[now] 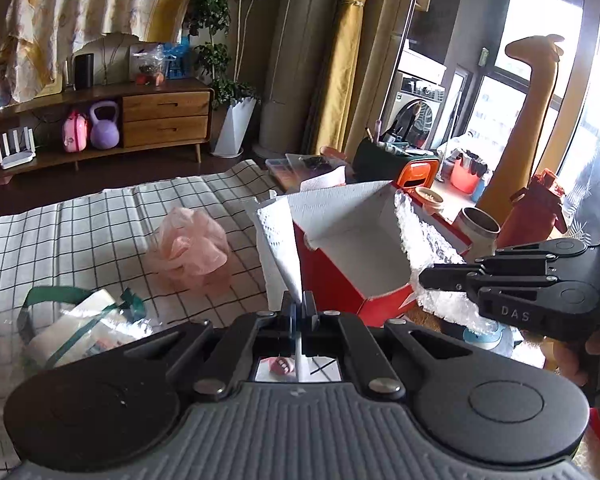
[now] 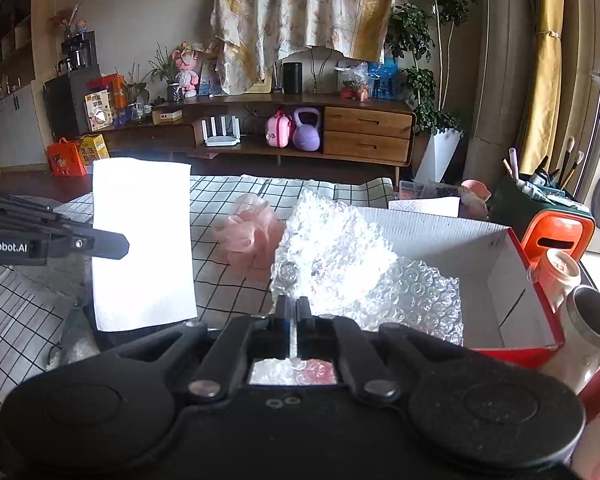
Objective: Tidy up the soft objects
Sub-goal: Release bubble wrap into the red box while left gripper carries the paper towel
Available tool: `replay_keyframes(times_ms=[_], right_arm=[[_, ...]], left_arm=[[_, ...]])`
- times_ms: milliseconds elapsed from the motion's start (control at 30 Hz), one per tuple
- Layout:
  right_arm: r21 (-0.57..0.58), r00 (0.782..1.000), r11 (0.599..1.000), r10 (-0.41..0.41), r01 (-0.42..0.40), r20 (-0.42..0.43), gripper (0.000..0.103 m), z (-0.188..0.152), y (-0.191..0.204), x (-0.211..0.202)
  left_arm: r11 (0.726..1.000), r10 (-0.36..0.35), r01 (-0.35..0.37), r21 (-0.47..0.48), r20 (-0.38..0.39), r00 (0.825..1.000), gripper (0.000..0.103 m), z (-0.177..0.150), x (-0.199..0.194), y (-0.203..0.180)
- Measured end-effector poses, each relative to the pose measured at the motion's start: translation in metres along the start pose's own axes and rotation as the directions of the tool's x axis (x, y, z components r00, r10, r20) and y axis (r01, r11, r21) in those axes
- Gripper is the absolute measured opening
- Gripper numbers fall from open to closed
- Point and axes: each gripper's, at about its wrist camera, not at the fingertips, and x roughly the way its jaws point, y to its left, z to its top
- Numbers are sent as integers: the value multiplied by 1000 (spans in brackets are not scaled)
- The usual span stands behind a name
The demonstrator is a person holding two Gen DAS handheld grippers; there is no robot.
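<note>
The paper towel [image 1: 278, 240] hangs clamped in the left gripper [image 1: 299, 304], lifted beside the red box [image 1: 384, 300] and hiding part of its near wall. The right gripper [image 2: 293, 308] is clenched on the bubble wrap [image 2: 332, 240], which drapes into the box and covers its floor. A pink bag [image 1: 190, 246] lies on the checked cloth [image 1: 80, 216] beyond.

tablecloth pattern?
White with a thin black grid check: the tablecloth shows best in the left wrist view.
</note>
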Motion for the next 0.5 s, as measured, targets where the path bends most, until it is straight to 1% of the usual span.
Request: replay_keyframes(times_ms=[167,267,400,500], right_arm=[[-37,998,998,-50,49,-25,2,9,-22,20],[-57,996,995,-83,80,-40,2,12,-33,32],[-81,991,990,-119,114,-55,2,13,-49,50],[-92,987,986,-144,137,-74,2,12,-60,63]], left_arm=[[998,-53,53,14,-5,999,2,37,32,-16],[996,-82,82,25,5,997,2,55,54,-26],[990,-139,139,28,5,990,2,73,87,-38],[987,-161,161,22,-18,987,2,82,116,-48]])
